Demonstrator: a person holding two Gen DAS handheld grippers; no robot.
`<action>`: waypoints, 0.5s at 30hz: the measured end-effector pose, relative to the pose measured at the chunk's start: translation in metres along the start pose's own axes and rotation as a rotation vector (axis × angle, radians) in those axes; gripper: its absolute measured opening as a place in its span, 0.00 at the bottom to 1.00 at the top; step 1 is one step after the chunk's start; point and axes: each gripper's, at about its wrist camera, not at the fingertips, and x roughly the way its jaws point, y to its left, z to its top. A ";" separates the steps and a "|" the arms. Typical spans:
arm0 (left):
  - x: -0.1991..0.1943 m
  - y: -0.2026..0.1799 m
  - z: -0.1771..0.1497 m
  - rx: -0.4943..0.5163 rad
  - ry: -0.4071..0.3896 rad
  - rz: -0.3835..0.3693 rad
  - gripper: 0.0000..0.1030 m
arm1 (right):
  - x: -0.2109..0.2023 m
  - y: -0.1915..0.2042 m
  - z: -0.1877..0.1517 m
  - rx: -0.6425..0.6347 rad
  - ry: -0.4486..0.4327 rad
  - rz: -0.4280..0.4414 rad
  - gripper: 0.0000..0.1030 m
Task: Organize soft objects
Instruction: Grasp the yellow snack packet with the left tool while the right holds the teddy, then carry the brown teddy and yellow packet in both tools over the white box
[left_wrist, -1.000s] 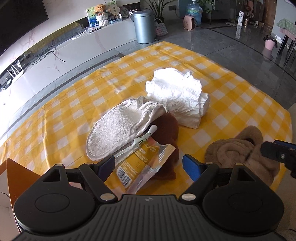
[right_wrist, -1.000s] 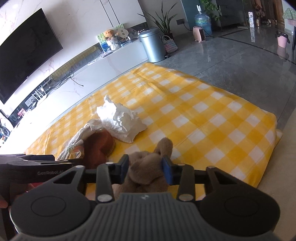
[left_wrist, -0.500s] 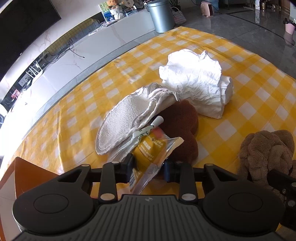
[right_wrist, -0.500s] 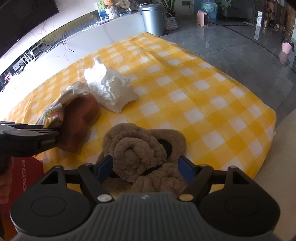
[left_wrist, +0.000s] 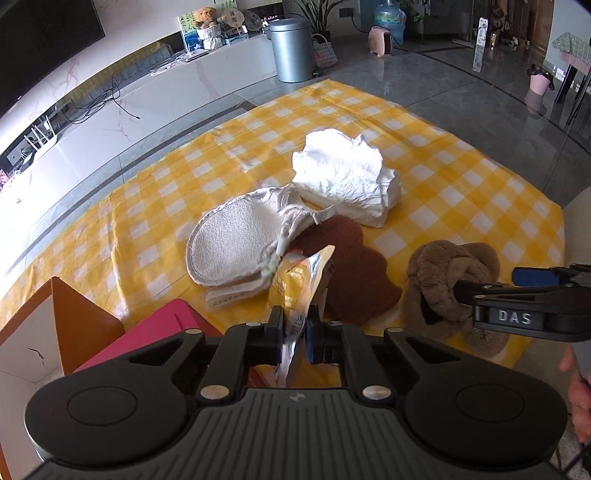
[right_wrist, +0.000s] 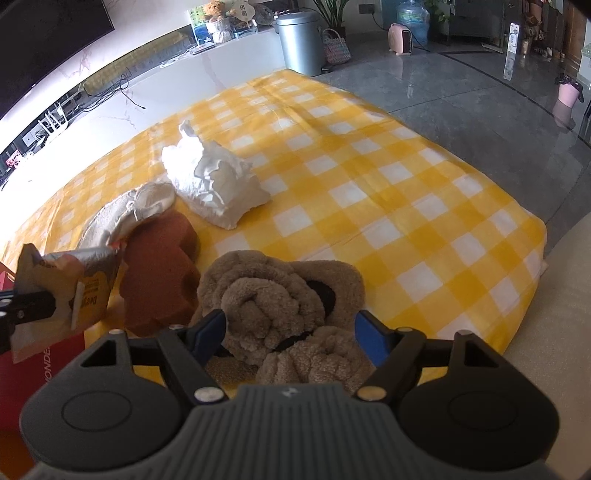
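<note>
Checked cloth (left_wrist: 436, 229) | left hand-held gripper (left_wrist: 295, 326) pinching packet (left_wrist: 301, 280), label unreadable | right hand-held gripper (right_wrist: 290, 332) wide

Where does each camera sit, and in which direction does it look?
Left wrist: sits on the left gripper, looking forward over the yellow checked cloth; its fingers are shut on a foil packet, and the right gripper enters at right.
Right wrist: sits on the right gripper, open around the tan plush slippers.
Both show the white bundle and brown sponge.
</note>
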 end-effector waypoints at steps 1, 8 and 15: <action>-0.007 0.002 -0.001 -0.005 -0.009 -0.015 0.11 | 0.000 0.000 0.000 0.001 0.000 -0.002 0.74; -0.042 0.010 -0.009 -0.023 -0.022 -0.126 0.09 | -0.001 0.005 -0.001 -0.018 -0.002 -0.006 0.74; -0.015 0.007 -0.017 -0.009 0.039 -0.096 0.10 | 0.000 0.007 -0.002 -0.030 0.015 -0.008 0.74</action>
